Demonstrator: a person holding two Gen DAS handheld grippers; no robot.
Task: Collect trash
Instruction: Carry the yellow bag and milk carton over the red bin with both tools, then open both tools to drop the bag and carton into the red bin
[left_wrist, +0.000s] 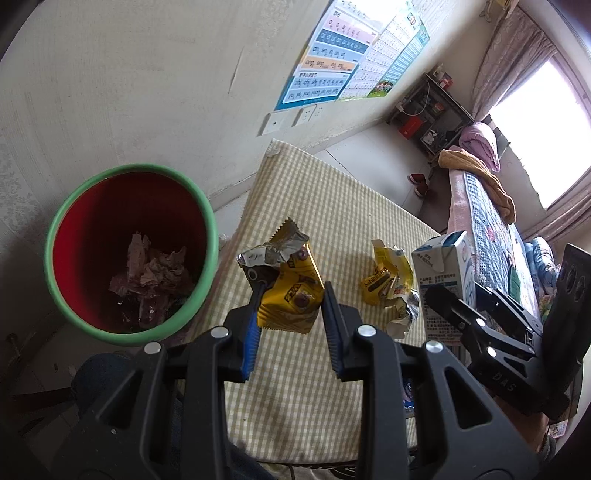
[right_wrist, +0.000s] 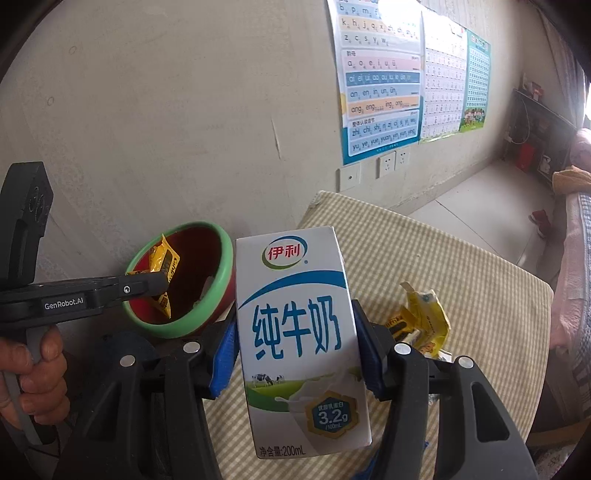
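Observation:
My left gripper (left_wrist: 291, 295) is shut on a torn yellow snack wrapper (left_wrist: 286, 291) and holds it above the table beside the bin. From the right wrist view the wrapper (right_wrist: 164, 271) hangs over the mouth of the red bin with a green rim (right_wrist: 221, 266). The bin (left_wrist: 59, 225) holds crumpled paper. My right gripper (right_wrist: 295, 332) is shut on a white and blue milk carton (right_wrist: 299, 339), held upright; it also shows in the left wrist view (left_wrist: 443, 269). A second crumpled yellow wrapper (left_wrist: 388, 280) lies on the table.
The table has a yellow checked cloth (left_wrist: 325, 206) and stands against a wall with posters (right_wrist: 380, 81) and sockets. A bed with blankets (left_wrist: 491, 221) is to the right, with a shelf (left_wrist: 428, 114) and window beyond.

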